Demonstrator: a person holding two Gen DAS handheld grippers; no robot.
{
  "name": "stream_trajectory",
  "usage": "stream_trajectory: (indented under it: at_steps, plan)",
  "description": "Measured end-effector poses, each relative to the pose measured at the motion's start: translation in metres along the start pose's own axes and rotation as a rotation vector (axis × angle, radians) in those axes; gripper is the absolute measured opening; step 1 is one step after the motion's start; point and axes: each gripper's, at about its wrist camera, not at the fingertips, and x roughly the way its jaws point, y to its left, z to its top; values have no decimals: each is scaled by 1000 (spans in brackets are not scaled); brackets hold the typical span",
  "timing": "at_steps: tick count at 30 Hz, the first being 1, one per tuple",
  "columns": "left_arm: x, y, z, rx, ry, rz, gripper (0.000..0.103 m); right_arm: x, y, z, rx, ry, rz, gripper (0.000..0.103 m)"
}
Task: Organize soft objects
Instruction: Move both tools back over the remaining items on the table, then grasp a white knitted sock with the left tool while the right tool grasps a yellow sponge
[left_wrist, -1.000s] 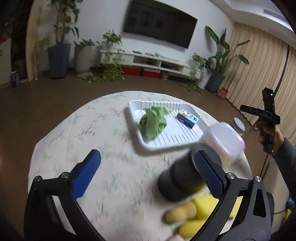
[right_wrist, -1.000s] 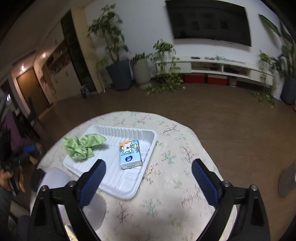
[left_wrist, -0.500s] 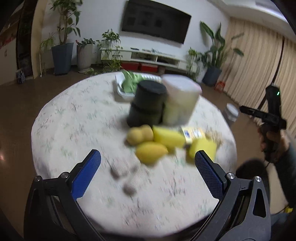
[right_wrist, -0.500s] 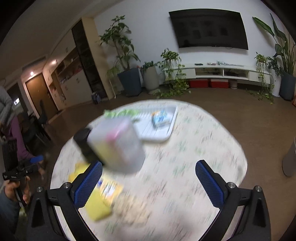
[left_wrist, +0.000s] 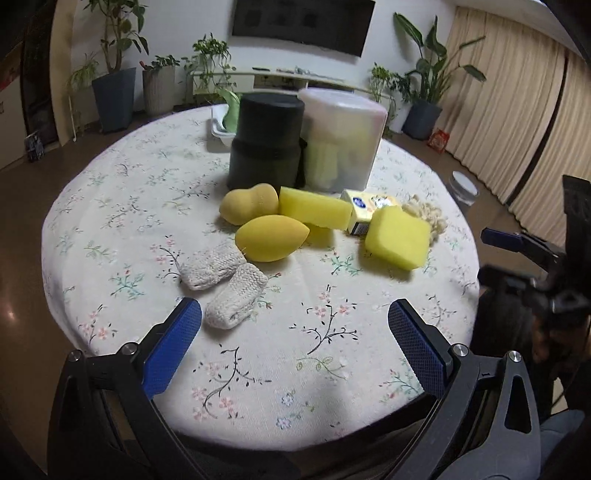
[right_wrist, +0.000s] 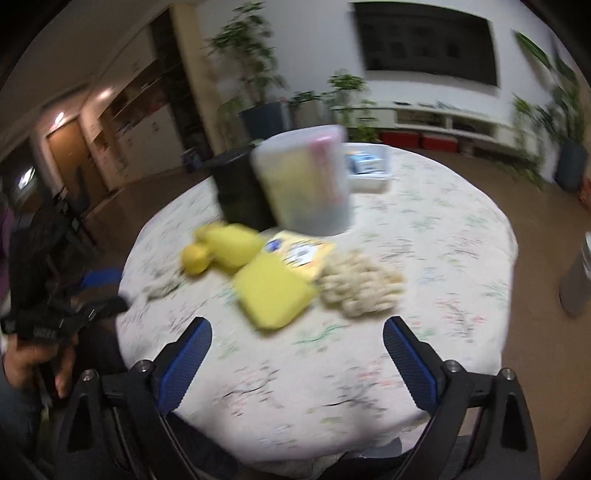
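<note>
In the left wrist view two knitted socks lie nearest, with two yellow makeup sponges, a long yellow sponge, a square yellow sponge, a tissue pack and a cream fluffy cloth behind them. My left gripper is open and empty above the table's near edge. My right gripper is open and empty, just short of the square sponge and the cream cloth. A green cloth lies in the far white tray.
A black canister and a translucent lidded tub stand mid-table in front of the tray. The round table has a floral cloth. The right wrist view is blurred. Plants, a TV unit and curtains ring the room.
Both grippers have pulled back from the tray to the table's near edge. The sponges, socks and fluffy cloth have come into view. Both stay open and empty.
</note>
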Motion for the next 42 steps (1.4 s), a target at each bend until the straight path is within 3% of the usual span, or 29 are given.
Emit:
stream_trajectory:
  at_steps: [5,7,9,12,16,22,26,30,35,39,42]
  plan:
    - [21,3,6,6,75,-33,101,14,20,1,-96,14,0,94]
    - [24,6,9,3,86,-52,90,20,22,3,-113,25,4,94]
    - [28,7,11,-3,96,-68,88,26,22,7,-136,39,5,94]
    - [34,10,13,-6,112,-76,88,34,20,13,-124,53,19,94]
    - [35,10,16,23,134,-10,88,47,17,17,-140,88,18,94]
    - [43,14,16,26,181,-29,88,57,24,21,-204,102,34,93]
    - [49,16,18,32,206,-33,88,64,28,24,-244,126,38,82]
    - [59,23,19,12,258,-19,88,67,26,28,-265,144,64,81]
    - [59,22,18,15,250,-18,87,67,21,32,-284,154,98,81]
    - [54,35,19,-55,220,-38,66,72,25,34,-302,162,141,81]
    - [55,31,19,-35,222,-17,63,74,30,35,-326,158,148,81]
